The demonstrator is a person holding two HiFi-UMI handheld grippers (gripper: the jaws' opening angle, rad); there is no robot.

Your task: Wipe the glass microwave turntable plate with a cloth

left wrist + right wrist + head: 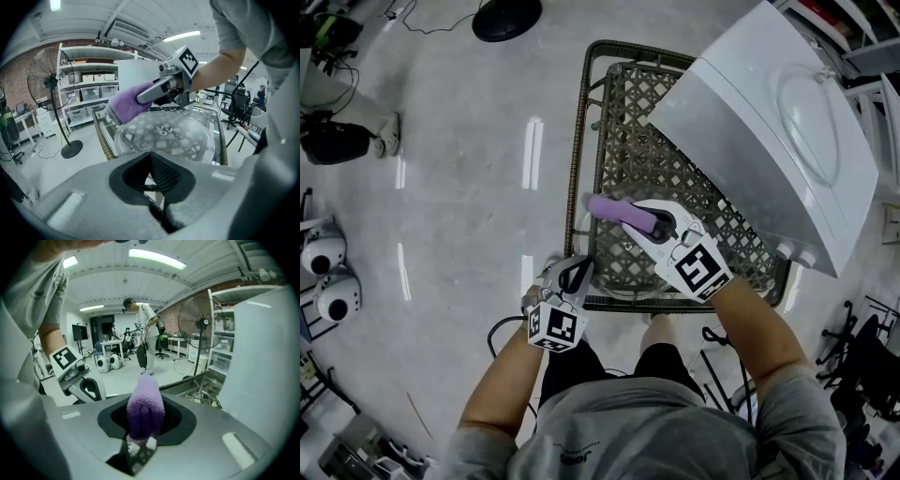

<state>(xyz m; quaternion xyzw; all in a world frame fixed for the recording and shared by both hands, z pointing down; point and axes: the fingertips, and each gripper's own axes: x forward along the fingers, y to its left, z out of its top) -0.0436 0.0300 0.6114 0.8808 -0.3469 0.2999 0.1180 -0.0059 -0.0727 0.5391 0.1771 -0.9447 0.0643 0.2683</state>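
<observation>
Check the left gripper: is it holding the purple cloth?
No, the purple cloth is clamped in the right gripper, and the left gripper has no cloth in it.

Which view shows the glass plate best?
The left gripper view: the whole round plate lies in clear sight, the cloth at its far edge. The head view shows only a faint rim; the right gripper view shows none of it.

Big white microwave (769, 122) sits on the far right part of a wicker-framed, glass-top desk (576, 169). Off to the side there's a tall pedestal fan (44, 77) by shelves (89, 86) full of boxes. Two white round-headed gadgets (323, 277) sit on the shiny grey floor (469, 187), and someone's standing (143, 329) farther back.
</observation>
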